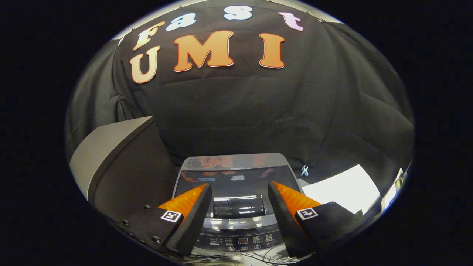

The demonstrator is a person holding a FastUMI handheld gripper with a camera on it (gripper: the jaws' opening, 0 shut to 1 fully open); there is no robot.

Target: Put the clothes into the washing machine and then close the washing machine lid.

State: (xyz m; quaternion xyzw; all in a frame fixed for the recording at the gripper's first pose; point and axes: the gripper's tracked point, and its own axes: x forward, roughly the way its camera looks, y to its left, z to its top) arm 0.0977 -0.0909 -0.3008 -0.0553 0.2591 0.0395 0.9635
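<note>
A small grey top-loading washing machine stands below and ahead of me, its dark glass lid lying flat and shut. Its control panel with small buttons shows between my fingers, nearest to me. My gripper hovers above the lid's front part, open, with nothing between its fingers. No clothes can be seen on or around the machine.
A larger grey and dark appliance rises to the left of the washer. A white surface lies to the right, with a small pale clip near the washer's back corner. Thin cables run below the control panel.
</note>
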